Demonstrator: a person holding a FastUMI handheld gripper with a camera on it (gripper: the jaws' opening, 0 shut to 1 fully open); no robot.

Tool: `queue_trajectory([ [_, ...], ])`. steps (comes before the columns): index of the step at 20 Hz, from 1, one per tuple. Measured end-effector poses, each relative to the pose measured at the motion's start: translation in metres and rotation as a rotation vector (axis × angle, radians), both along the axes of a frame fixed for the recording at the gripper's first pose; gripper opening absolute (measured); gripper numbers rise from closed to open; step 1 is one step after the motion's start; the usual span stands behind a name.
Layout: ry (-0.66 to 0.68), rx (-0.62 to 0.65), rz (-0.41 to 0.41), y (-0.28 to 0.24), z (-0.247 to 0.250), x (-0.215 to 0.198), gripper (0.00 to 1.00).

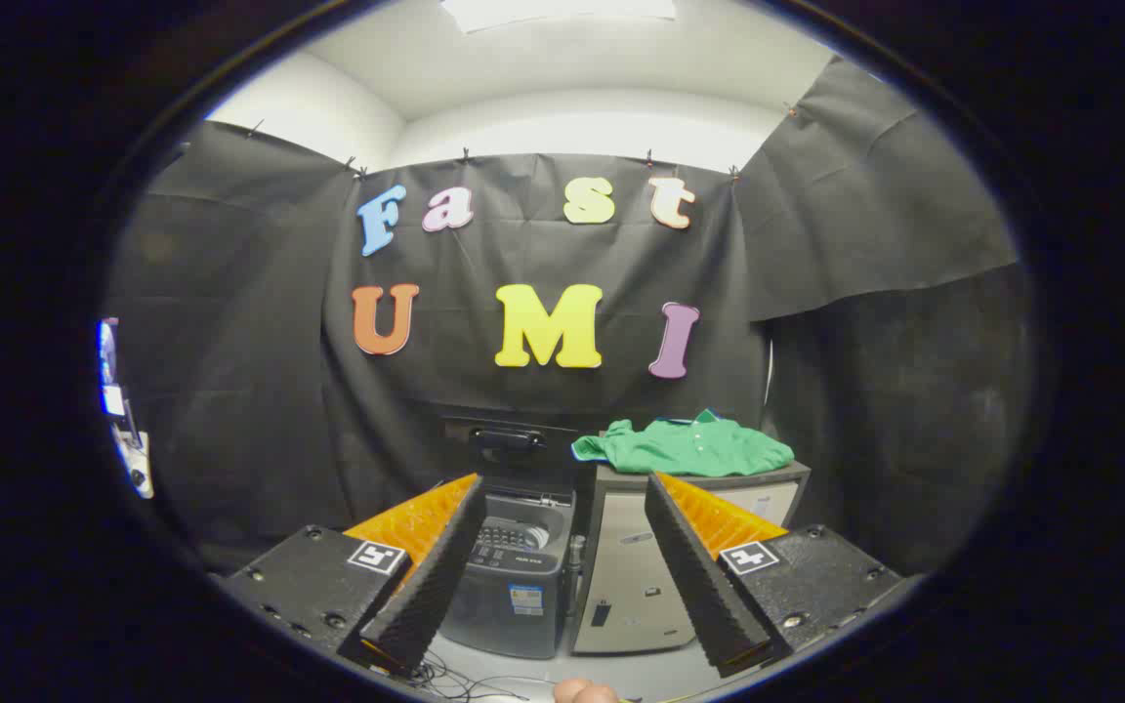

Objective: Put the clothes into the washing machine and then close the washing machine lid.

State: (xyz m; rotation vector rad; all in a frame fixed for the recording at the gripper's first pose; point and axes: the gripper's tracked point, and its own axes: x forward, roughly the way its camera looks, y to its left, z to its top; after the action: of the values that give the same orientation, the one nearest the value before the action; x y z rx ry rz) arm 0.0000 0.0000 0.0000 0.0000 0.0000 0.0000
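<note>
A green shirt (685,447) lies crumpled on top of a pale cabinet (636,576), beyond my right finger. Left of the cabinet stands a dark grey top-loading washing machine (514,571) with its lid (507,444) raised against the black wall, so the drum opening shows. My gripper (562,576) is open, well short of both, with nothing between its fingers. The washing machine shows through the gap between the two fingers (436,576).
Black cloth walls close in the booth behind and to the right. Thin cables (455,679) lie on the pale floor in front of the washer. A bright object (123,410) hangs at the far left.
</note>
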Motion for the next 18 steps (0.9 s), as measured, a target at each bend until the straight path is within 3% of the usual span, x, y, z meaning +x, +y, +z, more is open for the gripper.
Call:
queue_trajectory([
  [18,0.017,0.024,-0.002,-0.004,-0.009,0.004,1.00],
])
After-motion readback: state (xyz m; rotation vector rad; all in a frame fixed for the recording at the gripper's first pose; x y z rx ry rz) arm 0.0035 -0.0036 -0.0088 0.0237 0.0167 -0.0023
